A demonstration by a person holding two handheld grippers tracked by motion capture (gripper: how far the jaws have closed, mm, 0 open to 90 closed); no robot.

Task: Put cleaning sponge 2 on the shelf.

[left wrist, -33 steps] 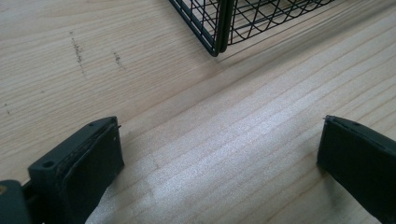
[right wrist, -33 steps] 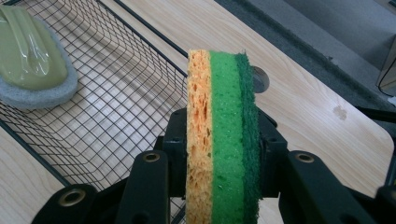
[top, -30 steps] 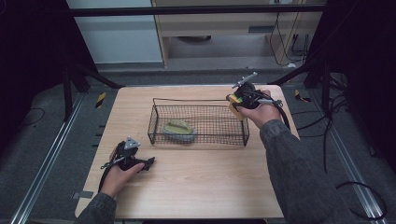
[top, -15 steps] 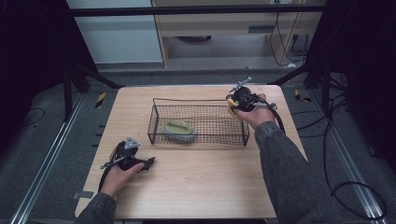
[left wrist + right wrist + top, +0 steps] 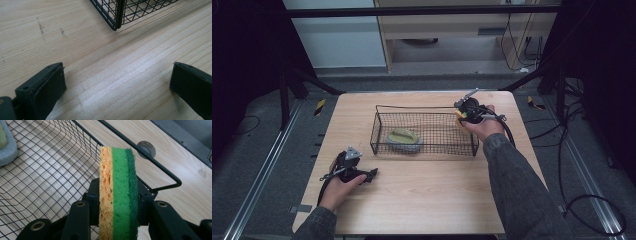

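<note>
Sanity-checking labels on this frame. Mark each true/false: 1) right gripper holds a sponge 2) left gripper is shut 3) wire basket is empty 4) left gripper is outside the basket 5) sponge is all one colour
1) The right gripper holds a sponge: true, clamped edge-on between its jaws.
2) The left gripper is shut: false, its jaws stand wide apart over bare table.
3) The wire basket is empty: false, a green and grey-blue pad lies in it.
4) The left gripper is outside the basket: true, near its corner.
5) The sponge is one colour: false, it has orange, light green and dark green layers.
</note>
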